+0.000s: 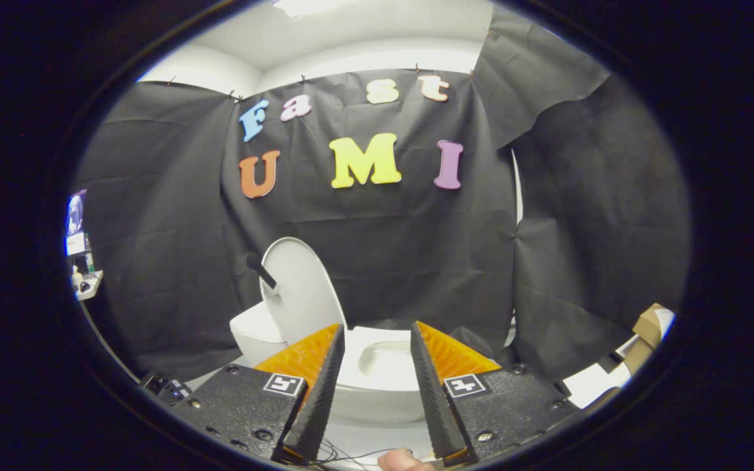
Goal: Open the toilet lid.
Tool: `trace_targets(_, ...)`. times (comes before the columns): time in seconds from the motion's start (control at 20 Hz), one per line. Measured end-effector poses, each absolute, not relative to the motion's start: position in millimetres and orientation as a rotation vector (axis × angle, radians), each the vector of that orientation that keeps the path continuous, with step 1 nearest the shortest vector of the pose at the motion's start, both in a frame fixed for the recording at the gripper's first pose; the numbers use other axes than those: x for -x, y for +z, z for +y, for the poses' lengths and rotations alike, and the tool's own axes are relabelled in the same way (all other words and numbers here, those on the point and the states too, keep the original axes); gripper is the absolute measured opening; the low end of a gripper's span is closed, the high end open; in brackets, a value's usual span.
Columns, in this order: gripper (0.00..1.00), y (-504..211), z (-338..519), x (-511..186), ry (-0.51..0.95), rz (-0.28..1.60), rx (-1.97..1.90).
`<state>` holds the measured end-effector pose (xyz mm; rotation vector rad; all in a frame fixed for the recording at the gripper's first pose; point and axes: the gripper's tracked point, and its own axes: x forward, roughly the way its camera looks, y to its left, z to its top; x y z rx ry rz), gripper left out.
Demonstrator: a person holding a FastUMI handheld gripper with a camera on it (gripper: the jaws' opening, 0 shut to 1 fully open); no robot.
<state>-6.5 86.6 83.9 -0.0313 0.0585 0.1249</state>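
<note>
A white toilet (377,386) stands on the floor beyond my fingers, in front of the black cloth wall. Its lid (302,294) is raised, standing upright against the tank (256,330) to the left. A dark handle (260,269) sticks out from the lid's left edge. The seat and bowl (387,358) lie exposed between my two fingers. My gripper (377,337) is open and holds nothing, set back from the toilet and apart from the lid.
Cardboard boxes (648,327) and a white panel (596,379) lie at the right by the cloth wall. A small shelf with items (82,275) sits at the far left. Thin cables (351,454) run on the floor near the fingers.
</note>
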Motion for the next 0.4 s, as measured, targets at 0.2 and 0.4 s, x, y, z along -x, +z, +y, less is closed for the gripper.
trace_targets(0.2, 1.00, 85, 74, 21, 0.102, 0.021, 0.022)
trace_targets(0.4, 1.00, 85, 63, 27, 0.091, 0.001, -0.022)
